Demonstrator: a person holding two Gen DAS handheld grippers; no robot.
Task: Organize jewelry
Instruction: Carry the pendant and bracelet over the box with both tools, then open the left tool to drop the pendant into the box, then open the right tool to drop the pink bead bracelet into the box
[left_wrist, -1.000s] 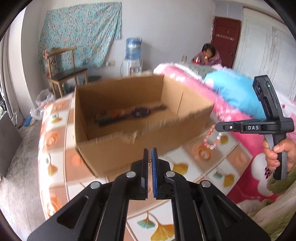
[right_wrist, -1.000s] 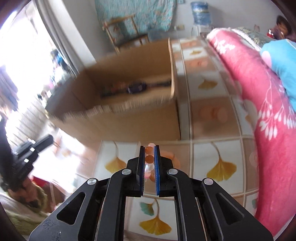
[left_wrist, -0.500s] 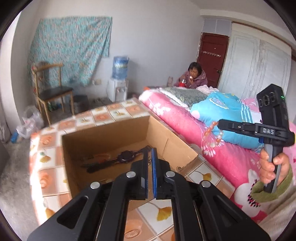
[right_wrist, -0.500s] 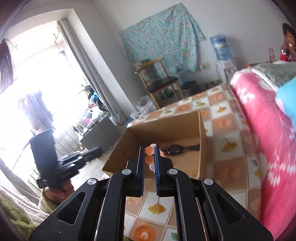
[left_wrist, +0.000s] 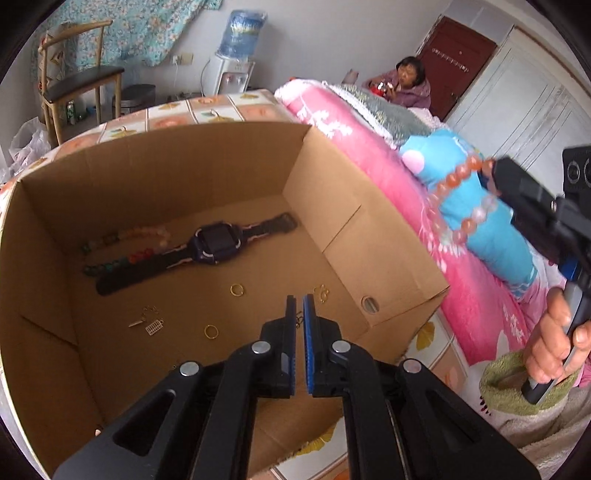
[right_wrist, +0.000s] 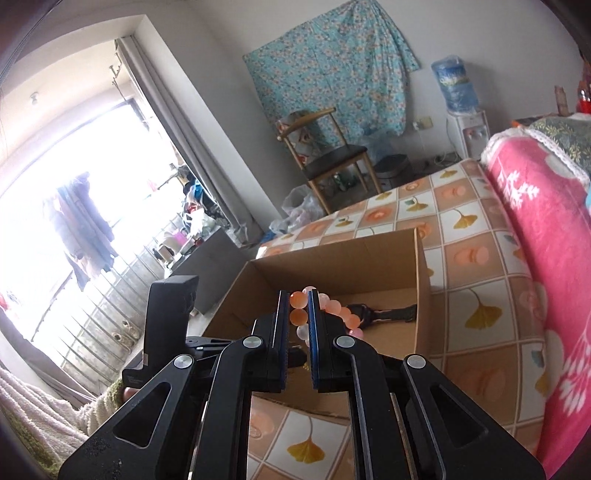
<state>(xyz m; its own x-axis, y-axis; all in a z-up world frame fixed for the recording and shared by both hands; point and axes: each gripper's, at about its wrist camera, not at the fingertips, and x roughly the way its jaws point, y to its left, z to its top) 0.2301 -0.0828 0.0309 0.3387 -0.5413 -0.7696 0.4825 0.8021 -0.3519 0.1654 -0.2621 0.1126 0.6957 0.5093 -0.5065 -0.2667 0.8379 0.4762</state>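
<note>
An open cardboard box stands on the bed. On its floor lie a black watch, dark bead bracelets, two gold rings and small gold trinkets. My left gripper hangs over the box's near end, tilted down, shut on a tiny chain piece. To the right of the box, above the blankets, my right gripper is shut on a pink and orange bead bracelet that dangles from it. In the right wrist view the bracelet sits between the right gripper's pads, above the box.
The bed has a tile-pattern sheet, a rolled pink blanket and a blue pillow along the box's right side. A person sits at the far end. A chair and a water dispenser stand by the wall.
My left gripper has moved forward over the box and tipped down, so the box's inside now fills its view. My right gripper has risen with the bracelet still in it.
</note>
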